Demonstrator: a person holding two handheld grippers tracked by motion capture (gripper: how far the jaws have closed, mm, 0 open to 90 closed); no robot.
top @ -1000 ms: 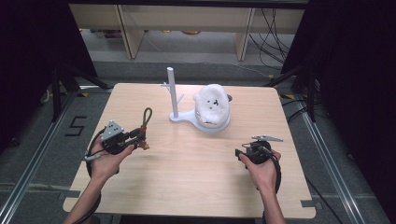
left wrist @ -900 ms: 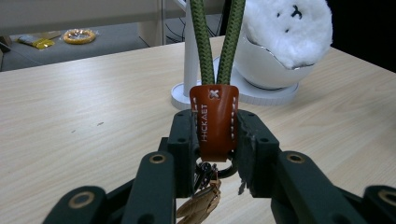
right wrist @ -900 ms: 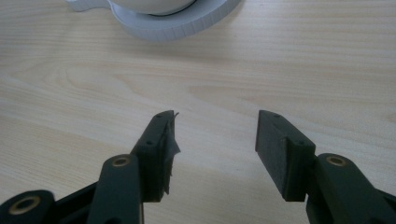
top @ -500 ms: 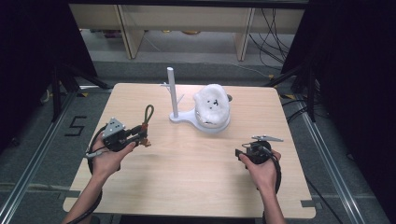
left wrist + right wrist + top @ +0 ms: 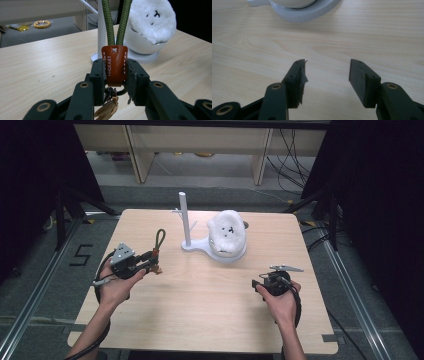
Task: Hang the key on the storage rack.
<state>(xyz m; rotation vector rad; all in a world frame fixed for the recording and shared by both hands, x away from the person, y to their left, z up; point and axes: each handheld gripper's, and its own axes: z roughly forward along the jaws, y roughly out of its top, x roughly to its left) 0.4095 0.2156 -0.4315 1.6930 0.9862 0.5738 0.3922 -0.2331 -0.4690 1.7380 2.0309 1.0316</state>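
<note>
Even overhead light on the pale table [image 5: 200, 295], black surroundings, soft blur throughout, faint shadows beneath objects

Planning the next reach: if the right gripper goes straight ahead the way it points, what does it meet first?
Bare table first, then probably the round white stand base under the fluffy white toy; depth is hard to judge. The right gripper is open with nothing between its jaws.

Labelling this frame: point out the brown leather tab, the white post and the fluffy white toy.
brown leather tab [image 5: 114, 65], left gripper view, its stitched front.
white post [image 5: 184, 218], high view, mid shaft.
fluffy white toy [image 5: 226, 231], high view, its face.
</note>
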